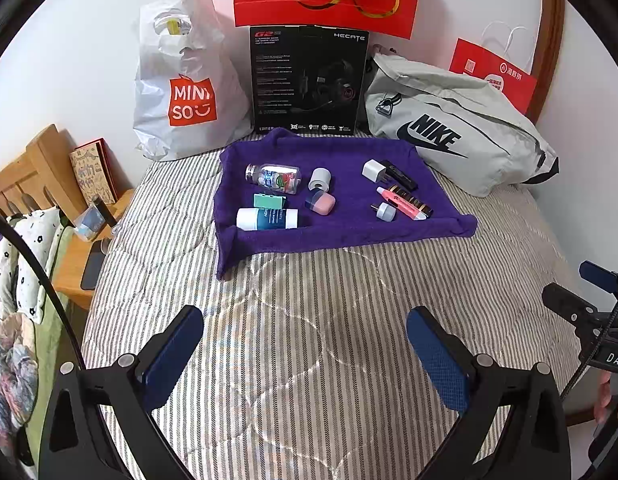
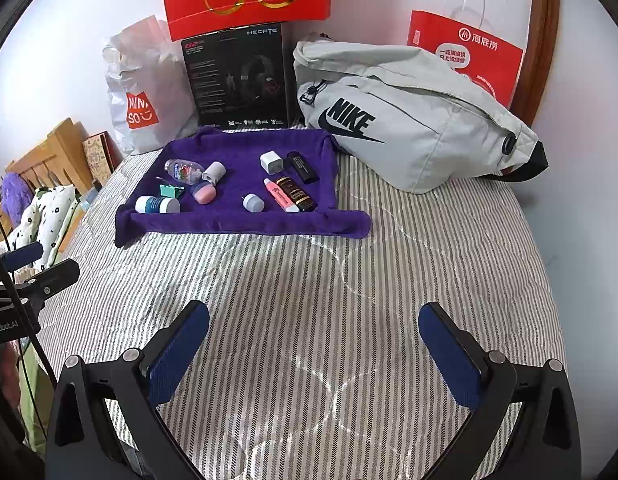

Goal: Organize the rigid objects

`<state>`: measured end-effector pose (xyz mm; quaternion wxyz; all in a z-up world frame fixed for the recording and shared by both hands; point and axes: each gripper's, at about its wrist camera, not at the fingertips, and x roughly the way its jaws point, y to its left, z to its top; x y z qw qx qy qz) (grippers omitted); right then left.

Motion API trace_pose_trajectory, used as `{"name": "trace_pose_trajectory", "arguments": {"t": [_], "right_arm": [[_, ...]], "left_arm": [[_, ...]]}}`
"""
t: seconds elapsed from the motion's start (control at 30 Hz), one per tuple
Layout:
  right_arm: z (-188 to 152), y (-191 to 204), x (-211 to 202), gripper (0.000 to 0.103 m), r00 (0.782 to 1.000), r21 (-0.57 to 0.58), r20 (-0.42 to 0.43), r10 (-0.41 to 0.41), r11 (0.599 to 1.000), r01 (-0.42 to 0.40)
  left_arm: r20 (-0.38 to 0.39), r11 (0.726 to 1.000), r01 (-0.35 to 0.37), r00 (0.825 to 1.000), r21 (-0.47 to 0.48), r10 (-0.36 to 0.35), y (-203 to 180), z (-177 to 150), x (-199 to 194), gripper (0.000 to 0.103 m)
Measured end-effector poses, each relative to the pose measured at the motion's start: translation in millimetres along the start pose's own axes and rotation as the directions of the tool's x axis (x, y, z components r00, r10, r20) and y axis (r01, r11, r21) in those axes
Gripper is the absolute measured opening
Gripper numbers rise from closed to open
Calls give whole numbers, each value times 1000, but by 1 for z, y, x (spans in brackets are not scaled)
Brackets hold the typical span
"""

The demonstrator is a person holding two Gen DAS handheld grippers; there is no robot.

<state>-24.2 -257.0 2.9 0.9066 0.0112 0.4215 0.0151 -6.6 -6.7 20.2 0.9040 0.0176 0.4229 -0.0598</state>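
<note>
A purple towel [image 1: 349, 224] [image 2: 245, 222] lies on the striped bed with several small items on it. On its left are a clear bottle [image 1: 273, 178] [image 2: 183, 171], a white-and-teal jar [image 1: 267, 219] [image 2: 157, 204], a green clip [image 1: 270, 201] and a pink-and-blue case [image 1: 320, 202] [image 2: 203, 193]. On its right are a white charger [image 1: 373, 170] [image 2: 271, 162], a black stick [image 1: 401, 175] [image 2: 303, 167], a pink highlighter [image 1: 399, 202] [image 2: 280, 195] and a dark tube [image 2: 301, 193]. My left gripper [image 1: 305, 356] and right gripper [image 2: 314, 356] hover open over bare bedding, well short of the towel.
A white Miniso bag [image 1: 181, 84], a black headset box [image 1: 309, 80] and a grey Nike bag [image 1: 453, 128] [image 2: 405, 112] line the wall behind the towel. Red paper bags [image 2: 465, 52] stand further back. A wooden headboard and nightstand [image 1: 69, 248] sit left.
</note>
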Motion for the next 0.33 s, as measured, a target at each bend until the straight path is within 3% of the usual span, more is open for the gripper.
{"name": "trace_pose_trajectory", "arguments": {"t": [0.33], "right_arm": [[1, 1, 0, 103, 1000, 0, -1, -1, 1000, 1]], "left_arm": [[15, 1000, 1, 1000, -1, -1, 1, -1, -1, 103]]}}
